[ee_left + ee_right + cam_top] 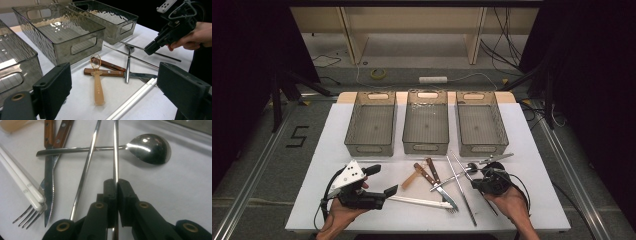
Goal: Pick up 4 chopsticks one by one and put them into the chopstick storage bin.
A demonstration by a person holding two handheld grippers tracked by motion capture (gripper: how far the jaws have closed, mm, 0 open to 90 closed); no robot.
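Right gripper view: right gripper point(116, 182) clamped, jaws pressed together on a thin, straight, polished steel rod point(115, 150), possibly a chopstick. Grip taken partway along the shaft, a short length of metal glinting below the jaws as well. Long axis of the rod in line with the gripper itself, running straight away from the jaws. Farther out, crossing the handle of a shiny steel spoon point(150, 148) lying broadside, apparently on top of it. Alongside, a second steel rod of the same kind point(85, 175), slanting off to the left and crossing the same handle, close to the held one near the jaws but not caught in them.

High view: held rod lying on the right half of the white table point(537, 200), far end pointing up toward the rightmost of three clear grey plastic bins point(481, 148). Nearer by far to the right hand than to the left. Left gripper point(381, 180) well apart at the left, jaws spread wide, nothing between them.

Judging by this: lift straight up first to clear the spoon handle and the neighbouring rod, then carry forward along the rod's own line to the bin. Likely to tip in the grip if pinched off its balance point.
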